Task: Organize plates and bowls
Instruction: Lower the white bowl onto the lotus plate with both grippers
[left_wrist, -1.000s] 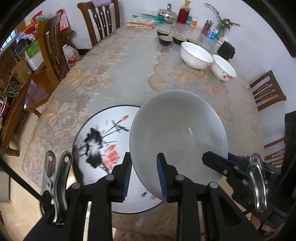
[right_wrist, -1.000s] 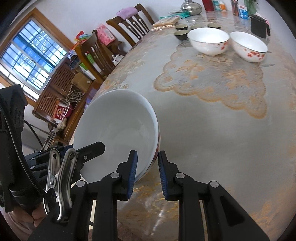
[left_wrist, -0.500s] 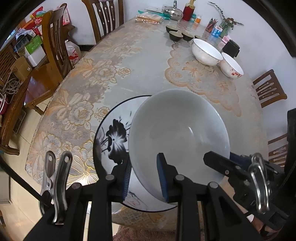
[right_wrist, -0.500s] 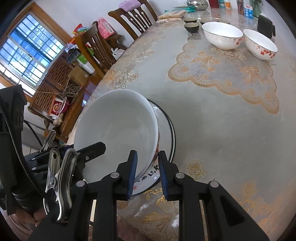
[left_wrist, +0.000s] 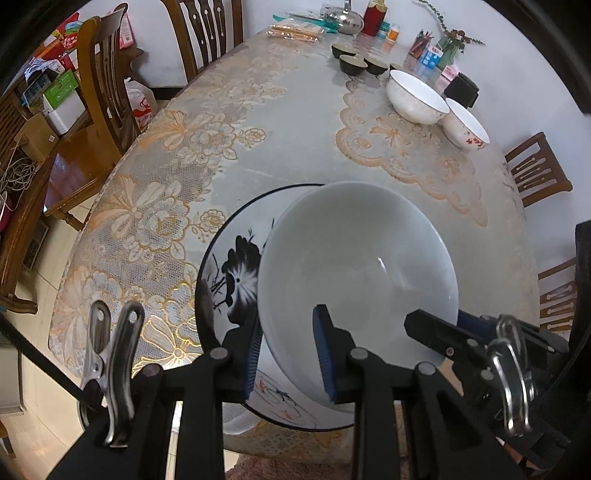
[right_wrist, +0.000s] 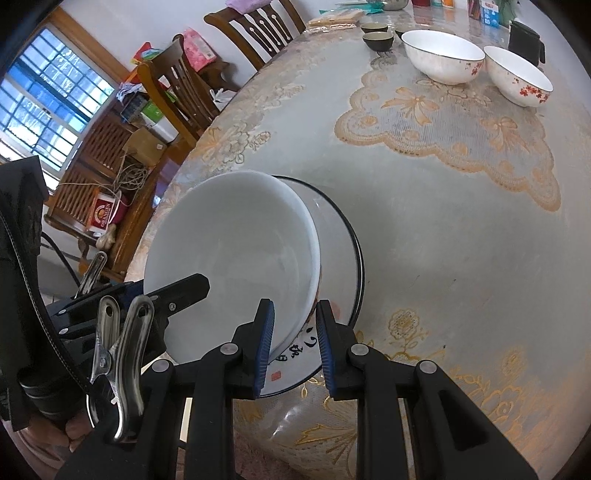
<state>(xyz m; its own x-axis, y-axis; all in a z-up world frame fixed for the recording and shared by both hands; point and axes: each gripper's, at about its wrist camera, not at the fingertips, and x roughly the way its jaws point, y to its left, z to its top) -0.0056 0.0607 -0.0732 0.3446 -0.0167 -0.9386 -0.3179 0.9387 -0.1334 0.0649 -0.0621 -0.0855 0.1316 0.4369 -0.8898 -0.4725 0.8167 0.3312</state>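
Oval table (left_wrist: 280, 122) with lace cloth, wooden chairs (left_wrist: 99, 92) around, white wall (left_wrist: 517, 74), barred window (right_wrist: 48, 99) daylight, tiled floor (left_wrist: 40, 266).

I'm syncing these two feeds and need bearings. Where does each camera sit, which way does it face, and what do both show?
Left wrist: rides the left gripper, looking forward over the white bowl it grips; the right gripper's fingers show.
Right wrist: rides the right gripper, at the bowl's opposite rim, facing up the table; the left gripper's fingers show.
Shared: the bowl, the painted plate beneath, two floral bowls beyond.
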